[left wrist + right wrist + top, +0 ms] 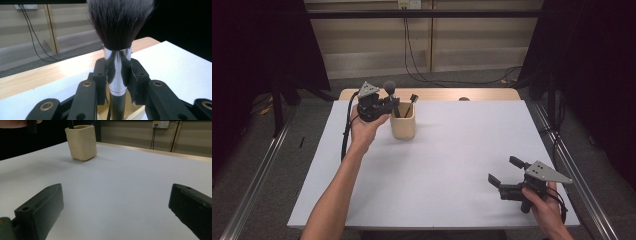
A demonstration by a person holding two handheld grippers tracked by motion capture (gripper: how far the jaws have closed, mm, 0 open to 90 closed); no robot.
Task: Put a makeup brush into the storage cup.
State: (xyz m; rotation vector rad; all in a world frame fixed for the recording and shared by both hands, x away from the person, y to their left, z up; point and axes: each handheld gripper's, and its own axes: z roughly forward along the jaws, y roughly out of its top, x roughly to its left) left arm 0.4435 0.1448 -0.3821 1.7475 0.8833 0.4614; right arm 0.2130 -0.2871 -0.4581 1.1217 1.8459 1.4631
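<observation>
A cream cup (pixel 403 122) stands on the white table (pixel 452 165) at the back left; the right gripper view has the cup (pixel 81 142) far off. A large makeup brush (pixel 119 37) with dark bristles and a silver ferrule stands upright in the cup, its head (pixel 389 87) above the rim. My left gripper (pixel 388 104) is shut on the brush's ferrule, pads pressed on both sides (pixel 117 73). A second, thinner brush (pixel 411 103) leans in the cup. My right gripper (pixel 504 171) rests near the front right of the table, open, with nothing between its jaws (pixel 117 207).
A wooden strip (pixel 437 94) runs along the table's far edge. Cables (pixel 412 55) hang from a wall socket behind. Metal rails (pixel 572 165) flank the table on both sides. Bare white surface lies between the cup and my right gripper.
</observation>
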